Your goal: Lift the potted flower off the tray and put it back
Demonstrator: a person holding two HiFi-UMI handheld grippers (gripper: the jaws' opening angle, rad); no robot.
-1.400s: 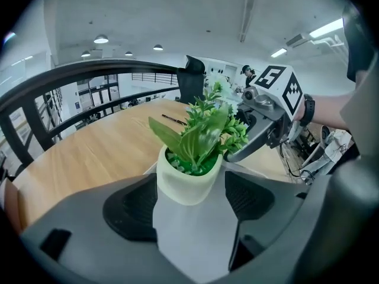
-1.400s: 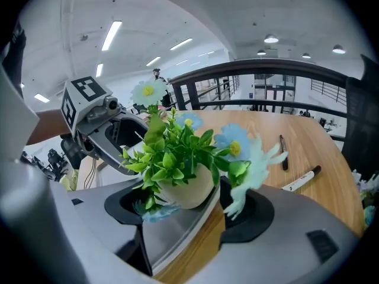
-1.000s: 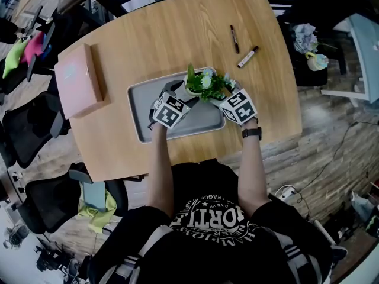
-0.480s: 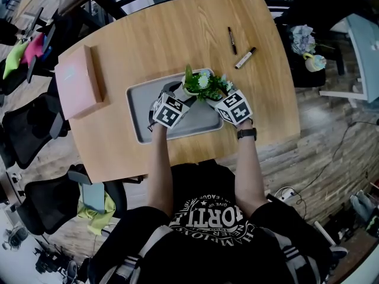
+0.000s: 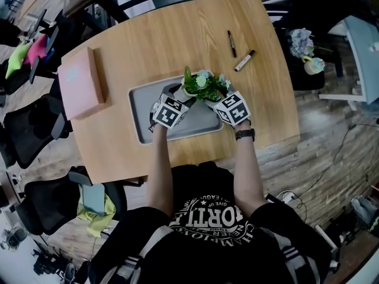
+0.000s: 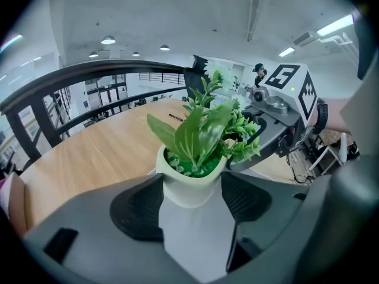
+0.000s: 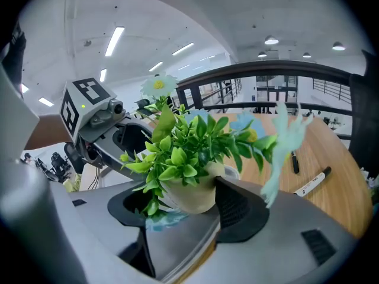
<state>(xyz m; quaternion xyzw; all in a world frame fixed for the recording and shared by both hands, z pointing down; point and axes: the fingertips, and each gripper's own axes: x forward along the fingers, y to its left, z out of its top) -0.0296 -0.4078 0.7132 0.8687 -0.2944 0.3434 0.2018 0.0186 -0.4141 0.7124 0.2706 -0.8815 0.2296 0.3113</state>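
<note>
A small cream pot with green leaves and pale flowers (image 5: 192,89) stands in the far part of the grey tray (image 5: 142,102). My left gripper (image 5: 179,93) holds it from the left and my right gripper (image 5: 211,96) from the right. In the left gripper view the pot (image 6: 188,185) sits between both dark pads (image 6: 137,207), touching each. In the right gripper view the pot (image 7: 190,197) rests against the right pad (image 7: 237,212), and leaves hide the other pad. Both pairs of jaws have just been closing with the pot between them. Whether the pot is off the tray I cannot tell.
A pink box (image 5: 82,81) lies on the wooden table (image 5: 177,34) left of the tray. Two markers (image 5: 231,43) (image 5: 246,60) lie at the far right. Office chairs (image 5: 23,129) stand past the table's left edge. The near table edge is close to the tray.
The right gripper has edged left toward the pot. The left gripper has kept its place. The pot stays in the same part of the tray.
</note>
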